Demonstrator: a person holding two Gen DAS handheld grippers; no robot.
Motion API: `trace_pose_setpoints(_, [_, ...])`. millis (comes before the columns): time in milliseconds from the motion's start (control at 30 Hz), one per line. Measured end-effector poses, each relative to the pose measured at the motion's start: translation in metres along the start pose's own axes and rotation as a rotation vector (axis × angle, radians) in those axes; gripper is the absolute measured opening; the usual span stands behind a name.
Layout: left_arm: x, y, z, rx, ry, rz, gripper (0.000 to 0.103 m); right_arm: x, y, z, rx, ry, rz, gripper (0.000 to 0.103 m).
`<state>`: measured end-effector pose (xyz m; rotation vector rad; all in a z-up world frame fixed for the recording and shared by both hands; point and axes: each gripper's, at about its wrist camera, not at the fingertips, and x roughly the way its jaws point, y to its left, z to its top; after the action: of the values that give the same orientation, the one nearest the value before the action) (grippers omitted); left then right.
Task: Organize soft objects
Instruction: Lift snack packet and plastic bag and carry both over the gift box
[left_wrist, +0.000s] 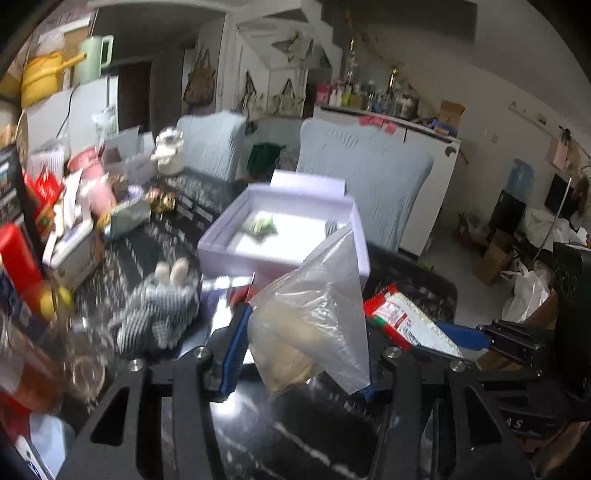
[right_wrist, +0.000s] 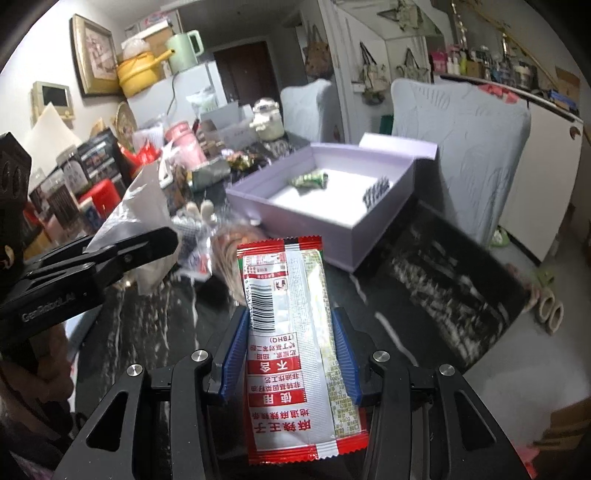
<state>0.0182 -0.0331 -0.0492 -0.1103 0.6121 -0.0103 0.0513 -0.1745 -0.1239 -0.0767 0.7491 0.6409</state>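
My left gripper (left_wrist: 301, 354) is shut on a clear plastic bag (left_wrist: 317, 314) with a beige soft thing inside, held above the dark table. My right gripper (right_wrist: 290, 350) is shut on a red and white snack packet (right_wrist: 291, 343); the packet also shows in the left wrist view (left_wrist: 402, 317). An open lilac box (left_wrist: 229, 240) stands ahead on the table, also in the right wrist view (right_wrist: 384, 218). Inside it lie a small green wrapped item (right_wrist: 308, 180) and a small dark item (right_wrist: 376, 192). A black-and-white checked plush toy (left_wrist: 159, 314) lies left of the box.
The table's left side is crowded with boxes, jars and a red container (left_wrist: 18, 258). Two chairs with pale blue covers (left_wrist: 365, 181) stand behind the table. The left gripper's body (right_wrist: 92, 266) shows at the left of the right wrist view.
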Motion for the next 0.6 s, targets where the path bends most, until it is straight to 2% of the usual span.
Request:
trace_pose_setpoints(267, [-0.005,-0.004,0.042,0.029,-0.087,0.003,0.049,-0.016,-0.010,0.037,-0.016,-0.072,-0.006,0.044])
trace_pose_setpoints(600, [0.010,-0.004,0.087,0.069,-0.159,0.015,0.049,-0.019,-0.021,0.082,-0.056,-0.161,-0.021,0.044])
